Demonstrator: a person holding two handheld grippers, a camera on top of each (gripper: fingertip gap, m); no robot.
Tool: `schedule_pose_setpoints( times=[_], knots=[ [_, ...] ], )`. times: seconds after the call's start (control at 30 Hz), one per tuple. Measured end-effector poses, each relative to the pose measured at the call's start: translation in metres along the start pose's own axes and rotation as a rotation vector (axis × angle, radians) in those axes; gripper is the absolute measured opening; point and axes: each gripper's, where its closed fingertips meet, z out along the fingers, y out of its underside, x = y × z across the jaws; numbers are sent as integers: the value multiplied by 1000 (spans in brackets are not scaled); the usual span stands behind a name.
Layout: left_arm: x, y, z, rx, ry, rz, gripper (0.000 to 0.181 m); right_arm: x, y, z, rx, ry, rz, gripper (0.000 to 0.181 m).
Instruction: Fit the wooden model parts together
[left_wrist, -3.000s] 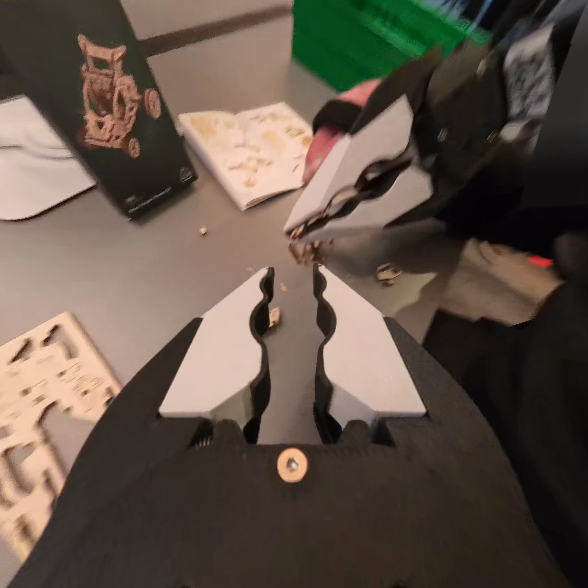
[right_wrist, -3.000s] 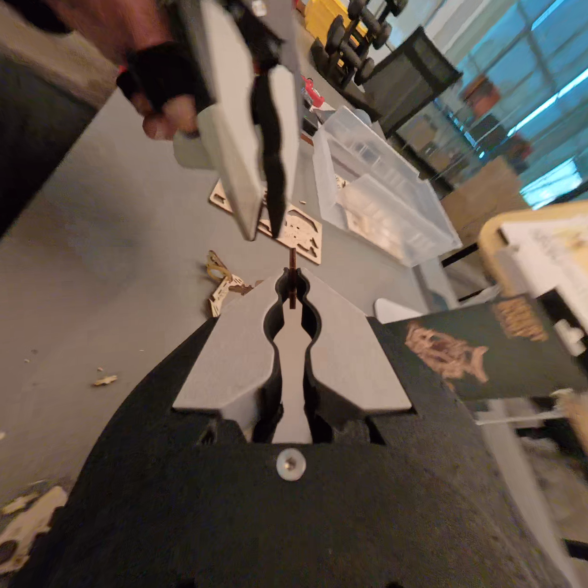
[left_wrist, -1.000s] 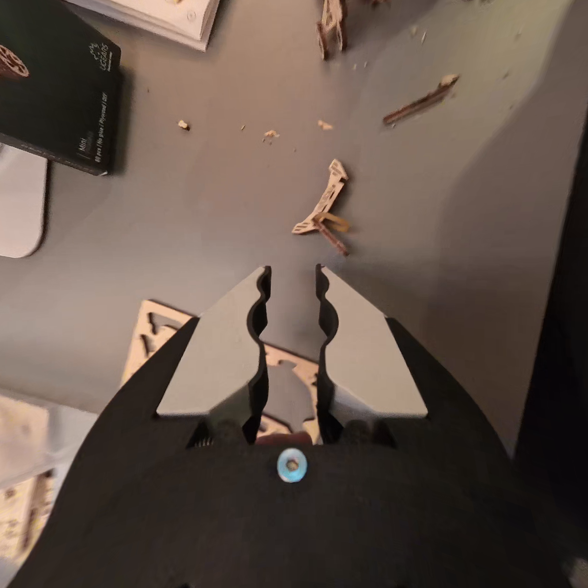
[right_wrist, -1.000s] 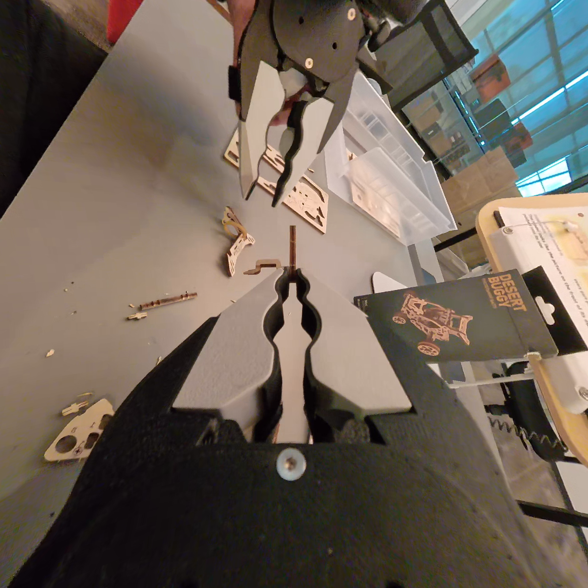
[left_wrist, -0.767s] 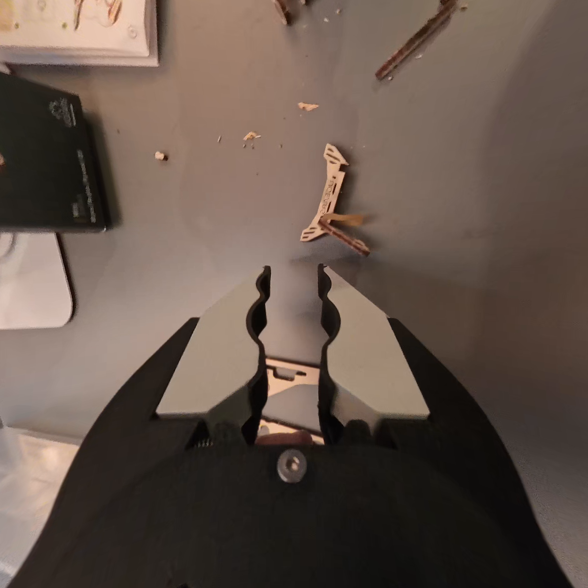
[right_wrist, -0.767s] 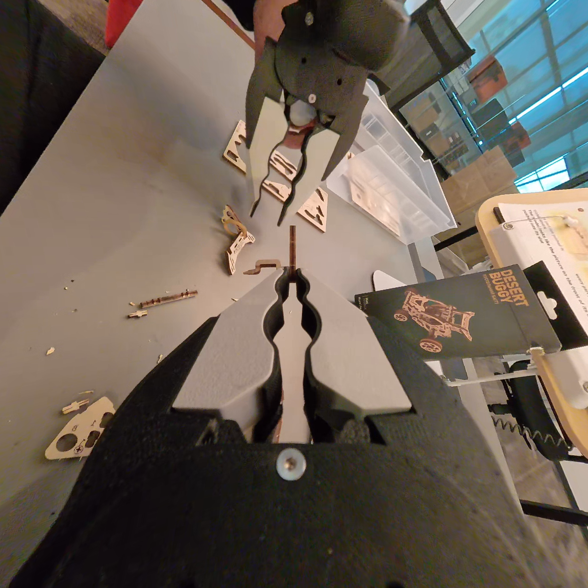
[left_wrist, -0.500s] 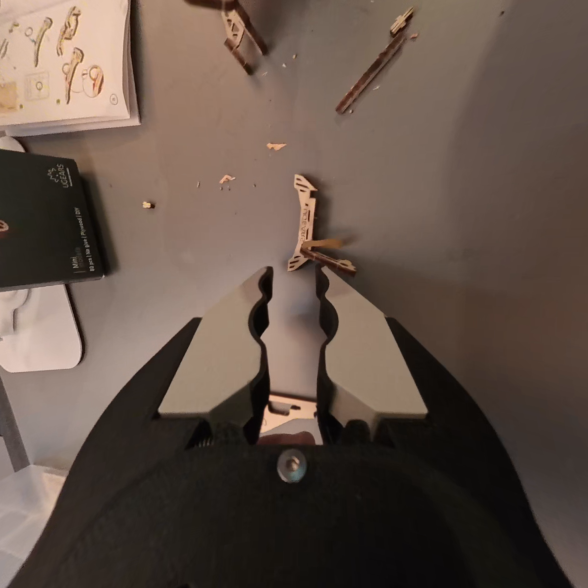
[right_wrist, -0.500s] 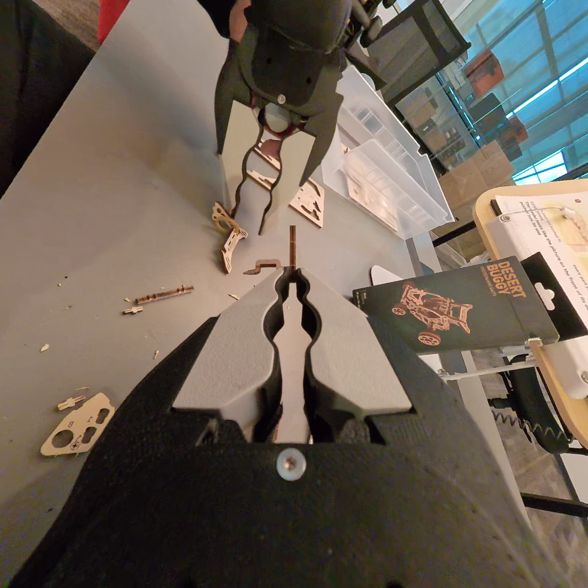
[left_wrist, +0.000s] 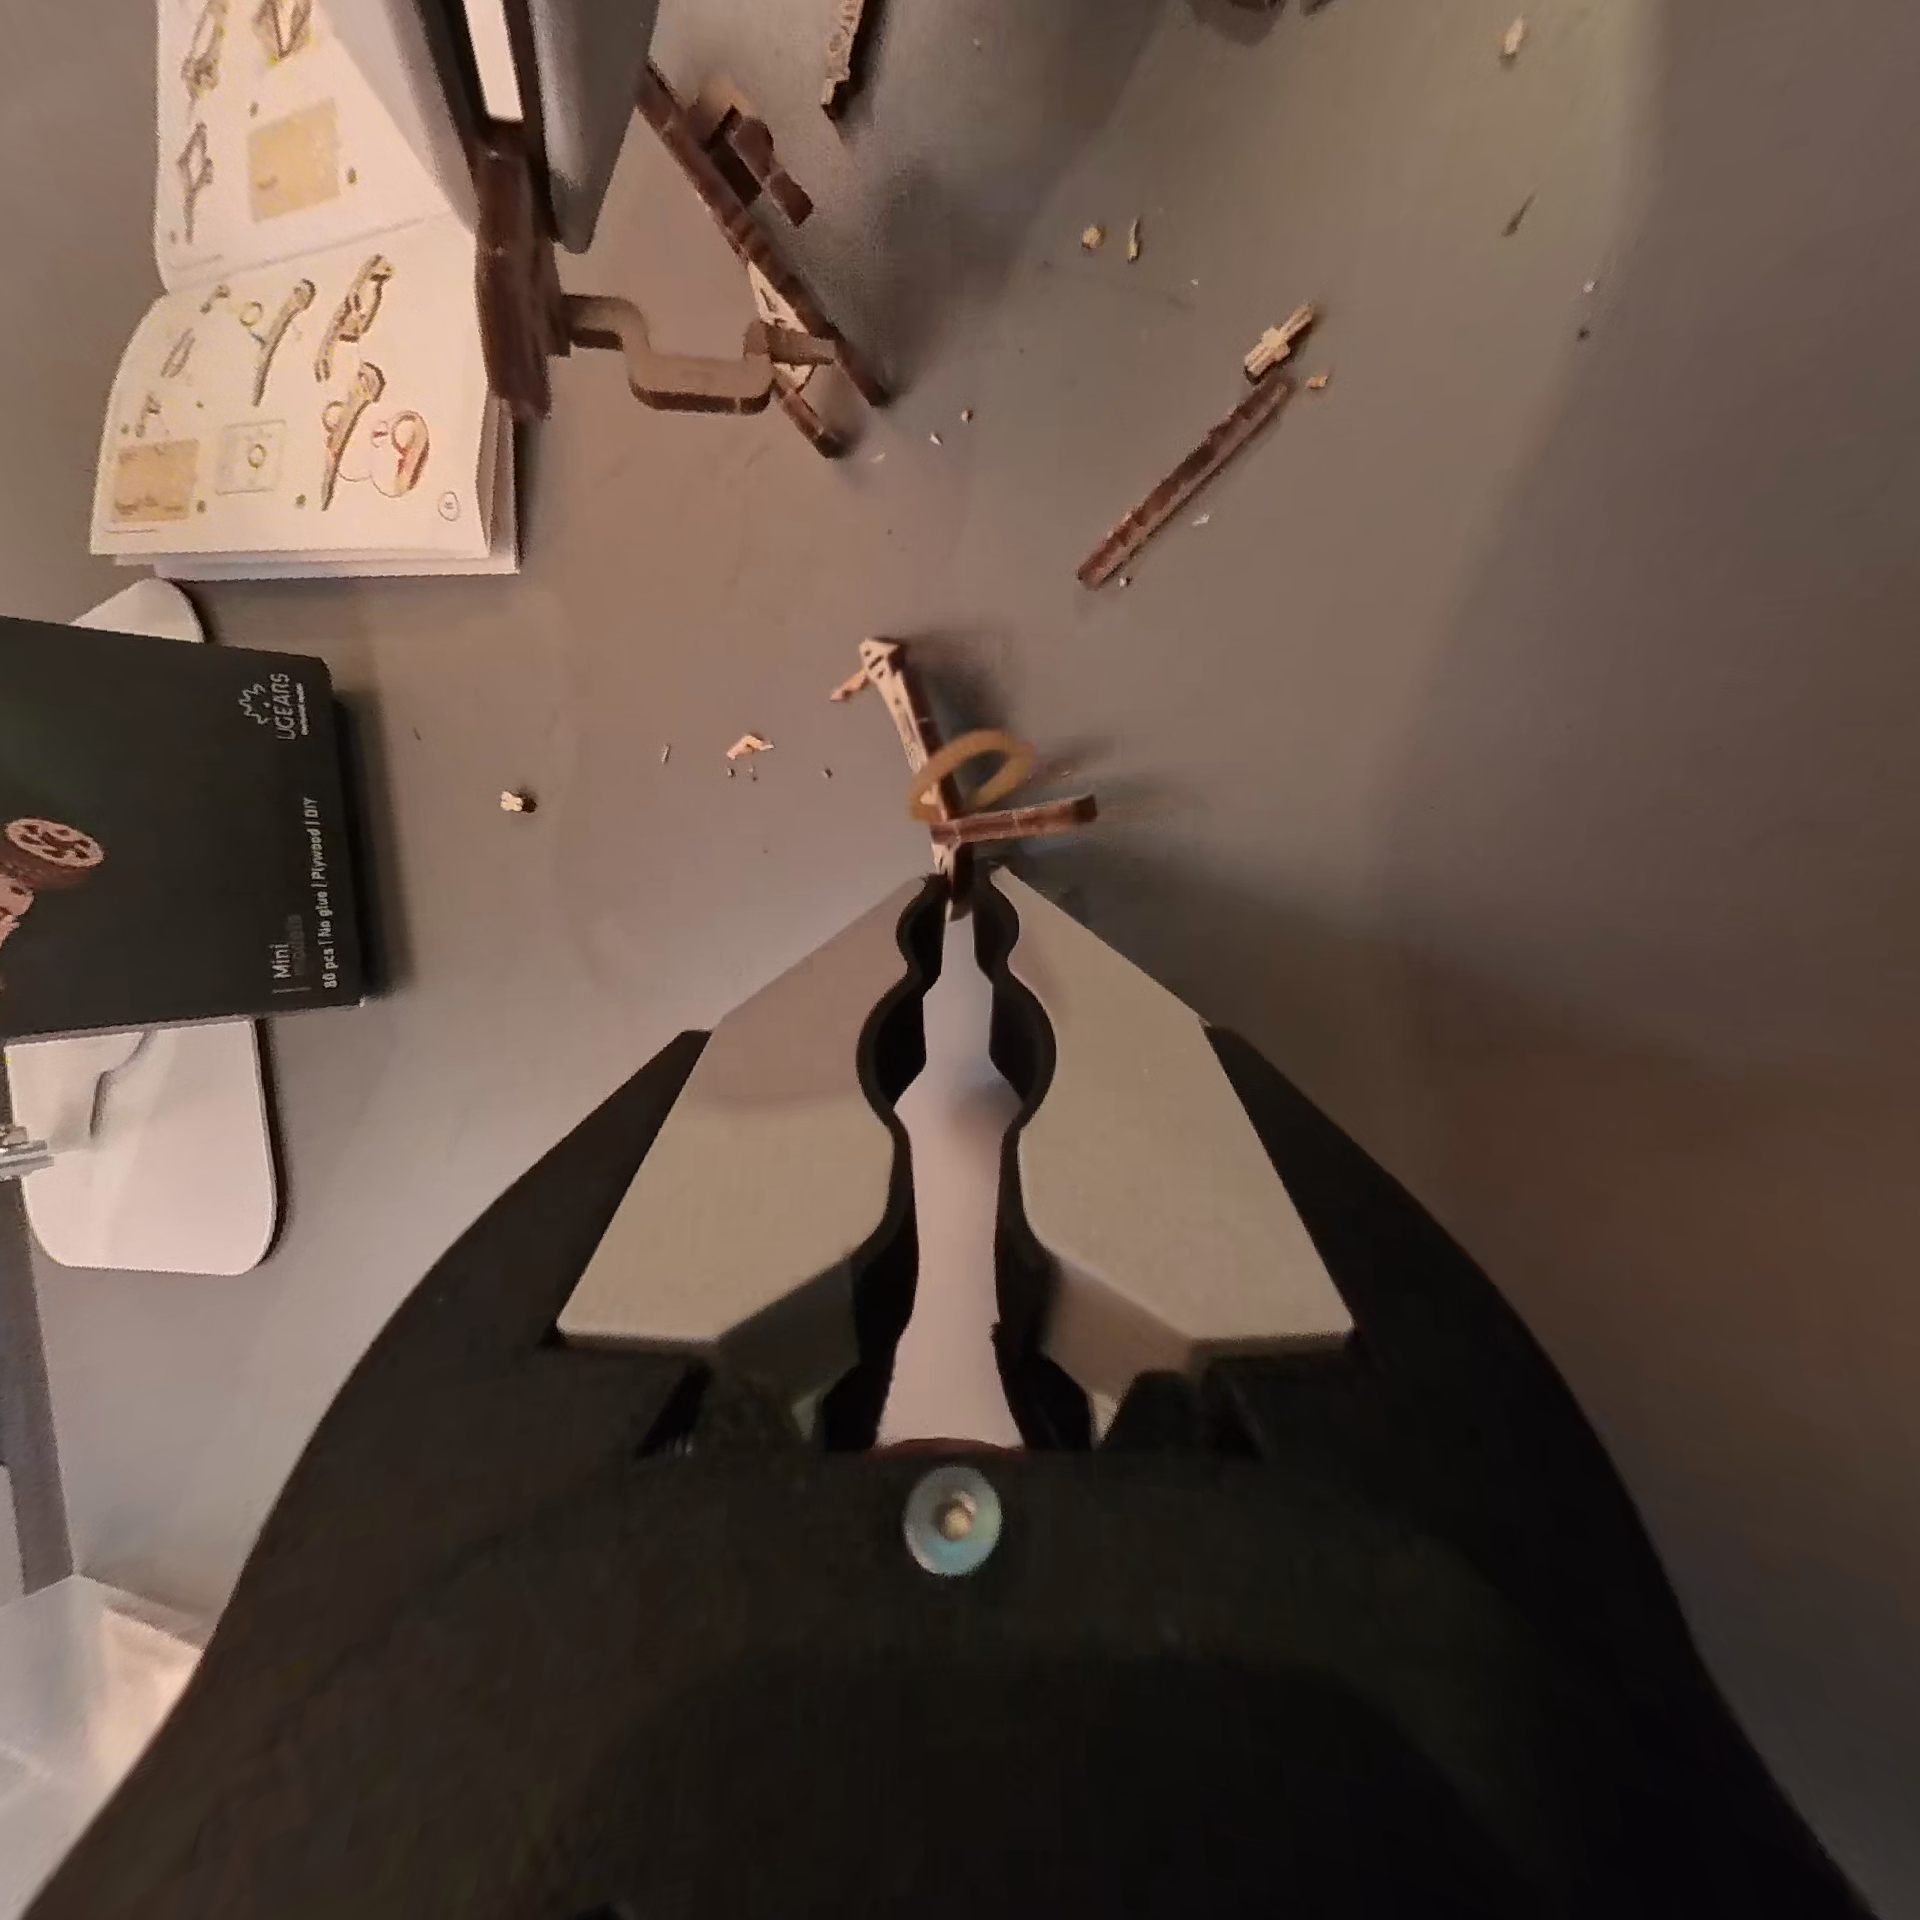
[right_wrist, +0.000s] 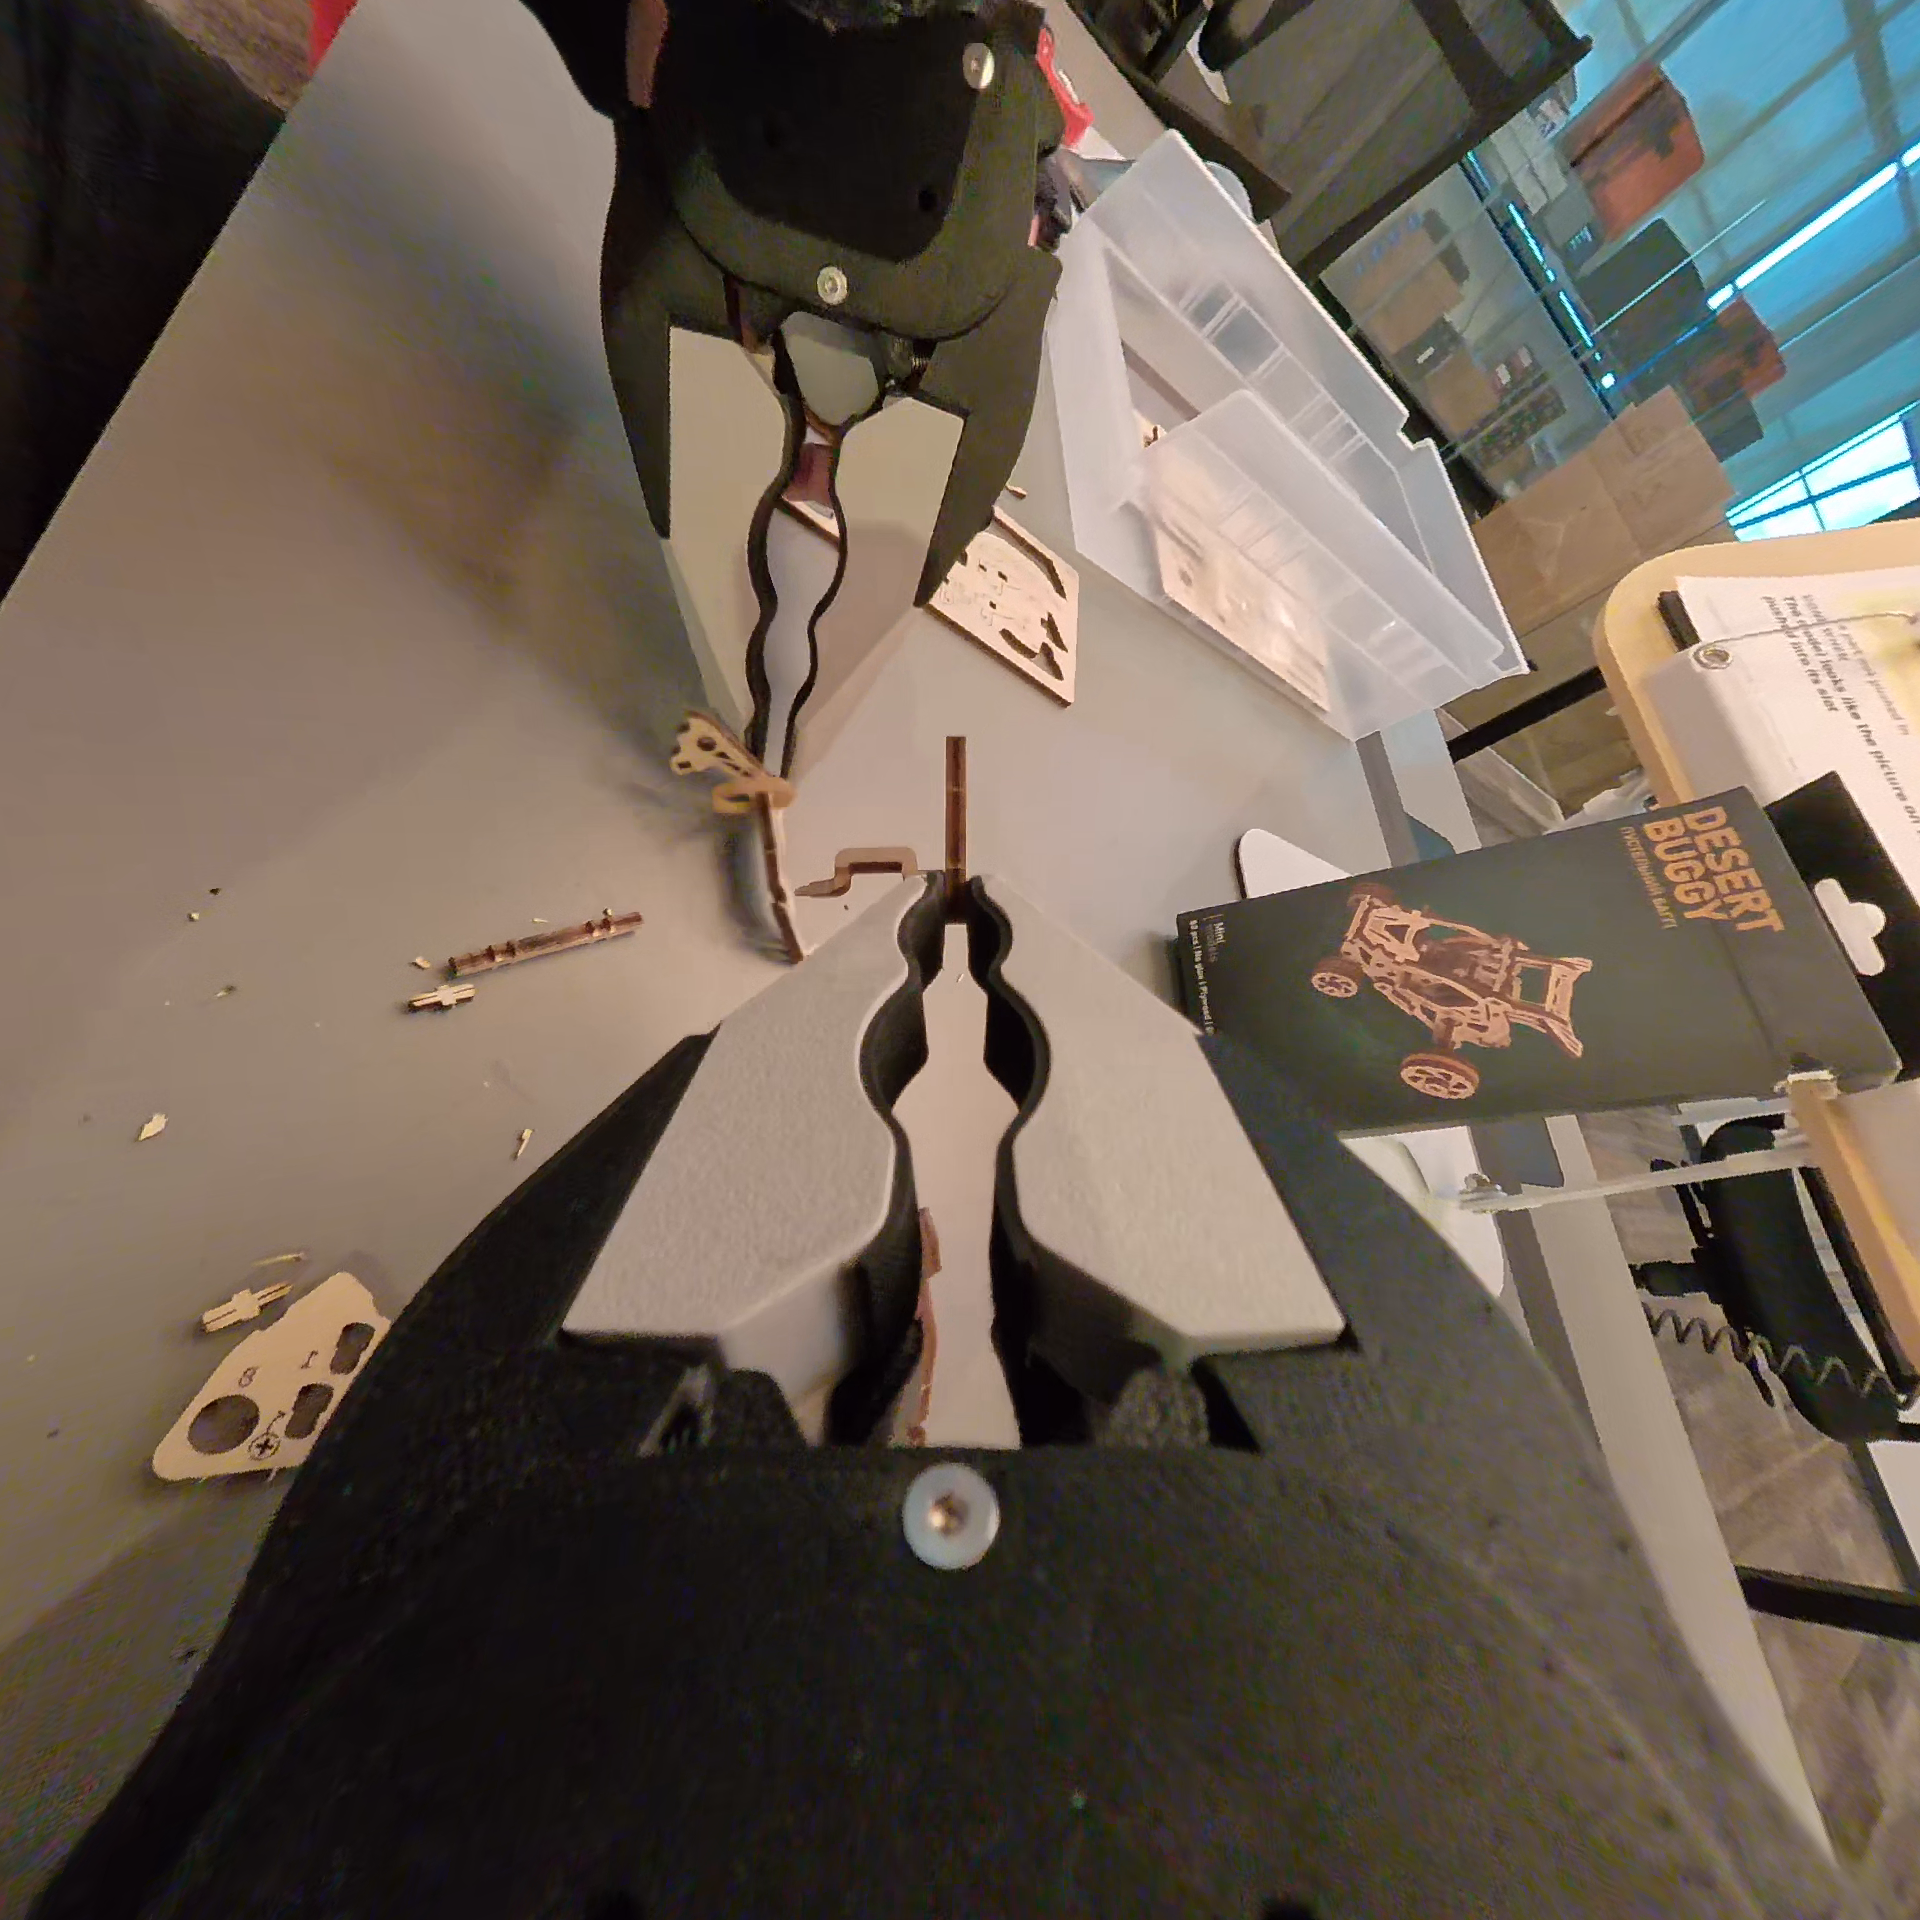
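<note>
While the left gripper (left_wrist: 958, 891) points down at the grey table (left_wrist: 1455, 727), its tips are pinched on the near end of a small wooden assembly (left_wrist: 961, 795), a pale strut with a ring and a dark crossbar. Open tabletop lies to the right; a dark slotted stick (left_wrist: 1184, 480) rests farther ahead, a black box (left_wrist: 177, 831) and an open instruction booklet (left_wrist: 301, 343) crowd the left.

From the right wrist view, the right gripper (right_wrist: 956, 902) is closed on a thin upright wooden strip (right_wrist: 955, 816) with a bent arm. Left gripper reaches down just beyond it. A clear plastic organiser (right_wrist: 1278, 468) sits near the table's far edge.
</note>
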Motion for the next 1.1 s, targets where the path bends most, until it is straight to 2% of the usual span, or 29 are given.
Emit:
schedule_pose_setpoints(
  times=[0.2, 0.33, 0.57, 0.83, 0.93, 1.1],
  knots=[
    [-2, 2, -2, -32, -69, -113, 2, 0, 8, 0, -62, -16, 99, 1],
    [-8, 9, -12, -82, -189, -258, 2, -5, 12, 5, -145, -49, 197, 1],
    [-7, 19, -39, -220, -355, -309, 1, -15, 2, 23, -223, -106, 452, 1],
    [27, 35, -41, -365, -326, -386, 1, -42, -2, 46, -371, -251, 582, 1],
    [34, 35, -38, -364, -302, -392, 2, -55, -5, 51, -431, -313, 641, 1],
    [38, 28, -35, -318, -285, -384, 3, -67, 6, 57, -542, -327, 685, 1]
  ],
)
